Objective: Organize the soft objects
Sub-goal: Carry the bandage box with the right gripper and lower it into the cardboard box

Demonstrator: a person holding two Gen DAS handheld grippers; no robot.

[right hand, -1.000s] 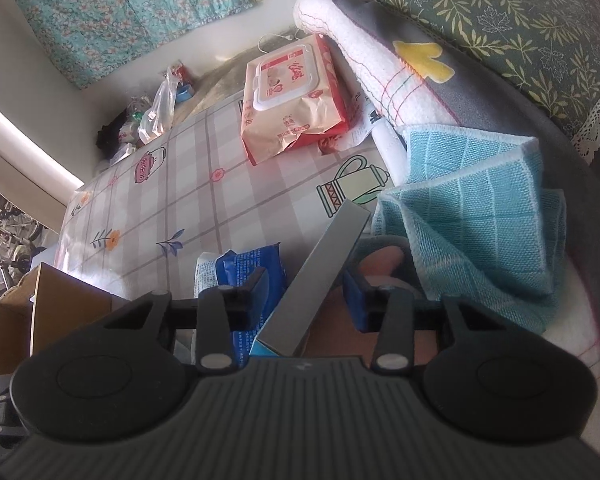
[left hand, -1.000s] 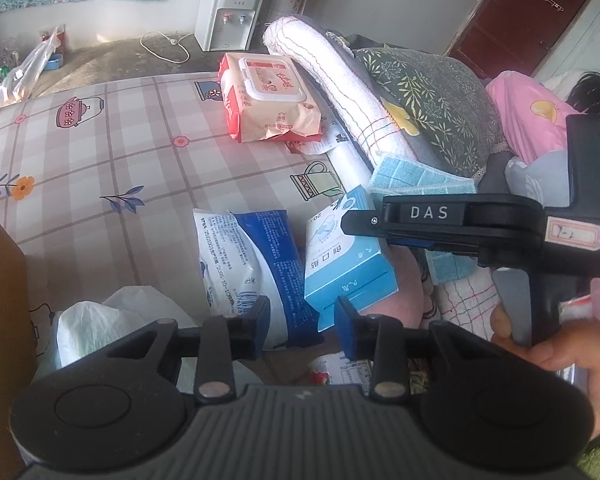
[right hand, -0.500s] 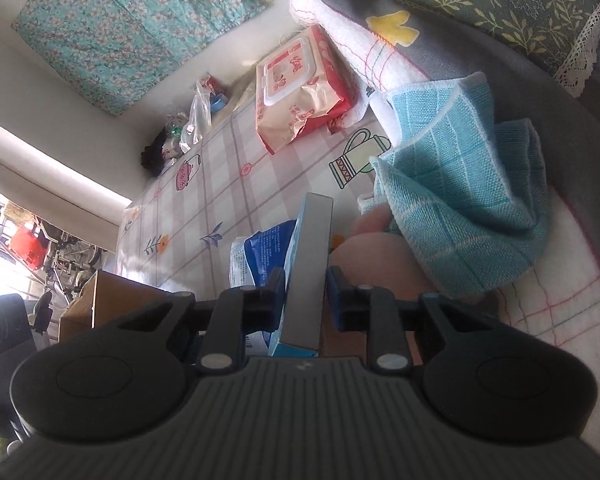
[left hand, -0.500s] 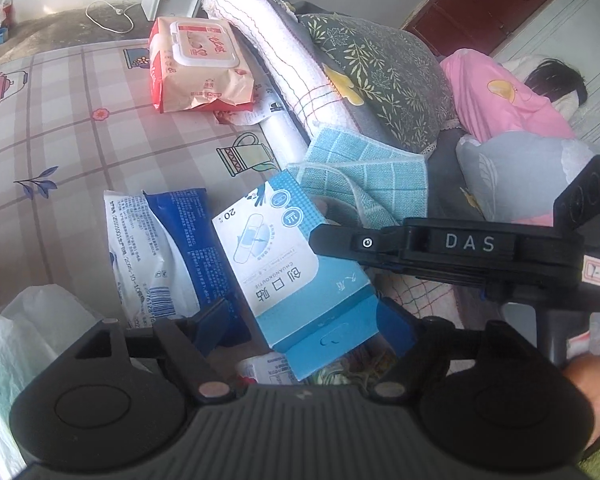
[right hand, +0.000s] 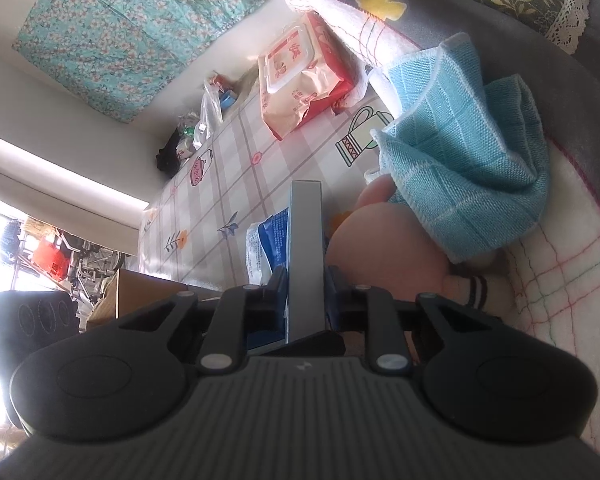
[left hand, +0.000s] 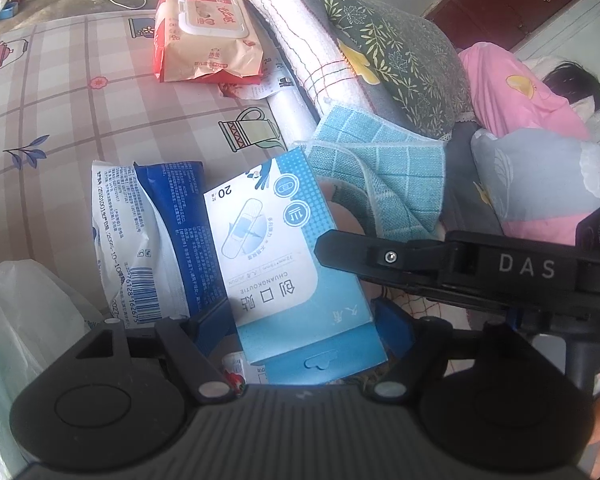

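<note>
A blue plaster box (left hand: pixel 284 256) is tilted up off the checked bed cover (left hand: pixel 60 100). My right gripper (right hand: pixel 306 292) is shut on it across its thin sides, and the box's grey edge (right hand: pixel 306 240) stands upright between the pads. In the left wrist view that right gripper (left hand: pixel 332 250) comes in from the right and clamps the box's far edge. My left gripper (left hand: pixel 302 332) is open wide; the box's near end lies between its blue fingers (left hand: pixel 212 328), and I see no pad pressing on it.
A blue-white packet (left hand: pixel 152 236) lies left of the box, a wet-wipes pack (left hand: pixel 204 36) further back. A teal cloth (left hand: pixel 380 168) covers a pink soft toy (right hand: pixel 392 248). Rolled blanket (left hand: pixel 300 40), pillow (left hand: pixel 400 60), and a person in pink (left hand: pixel 520 96) are on the right. White bag (left hand: pixel 20 320).
My left jaws have opened wide and come down around the near end of the box. My right jaws have closed on the box and rolled, so its edge now stands upright.
</note>
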